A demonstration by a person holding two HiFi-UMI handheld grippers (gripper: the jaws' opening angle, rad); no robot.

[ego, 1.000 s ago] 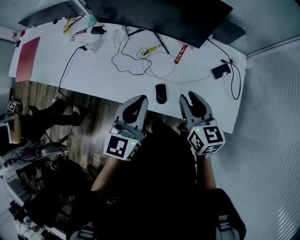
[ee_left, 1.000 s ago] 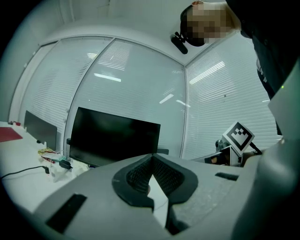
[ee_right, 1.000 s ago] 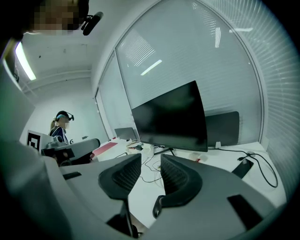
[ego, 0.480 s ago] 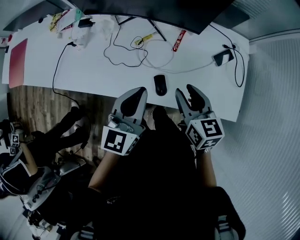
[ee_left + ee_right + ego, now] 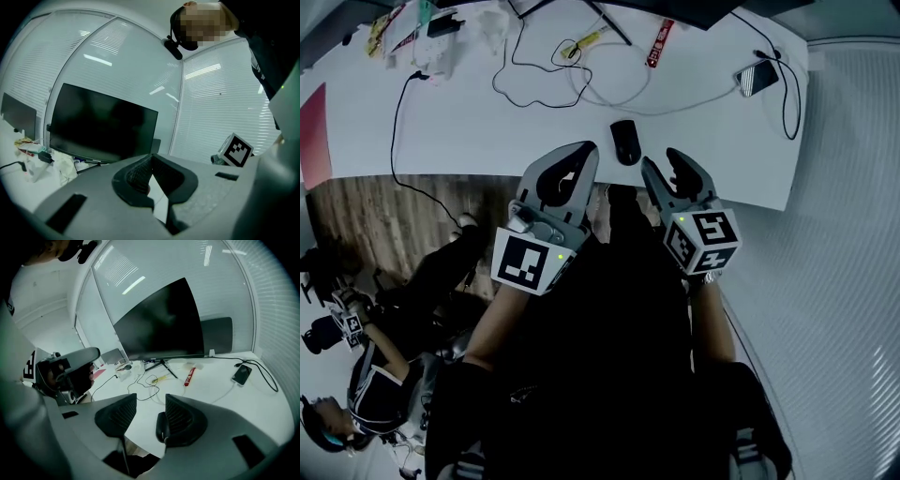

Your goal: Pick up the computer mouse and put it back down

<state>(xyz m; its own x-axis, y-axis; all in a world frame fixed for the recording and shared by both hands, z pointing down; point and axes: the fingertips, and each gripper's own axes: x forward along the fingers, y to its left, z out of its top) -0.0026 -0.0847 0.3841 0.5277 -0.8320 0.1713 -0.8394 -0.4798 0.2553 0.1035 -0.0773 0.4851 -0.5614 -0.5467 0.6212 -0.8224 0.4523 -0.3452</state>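
A black computer mouse lies on the white desk near its front edge. My right gripper hovers just right of it and short of it, jaws apart and opening, pads pressing on nothing. In the right gripper view the mouse peeks out beside the right-hand jaw, on the desk beyond my right gripper. My left gripper hangs left of the mouse at the desk edge, shut and empty. In its own view the left gripper points toward the monitor, and the mouse is hidden.
Behind the mouse are looped cables, a red packet and a phone on a charging lead. A dark monitor stands at the back. Clutter sits far left. Another person sits on the floor, lower left.
Both grippers have come down and forward toward the desk edge, closer to the mouse. The right gripper's jaws have spread wider. The mouse has stayed put on the desk.
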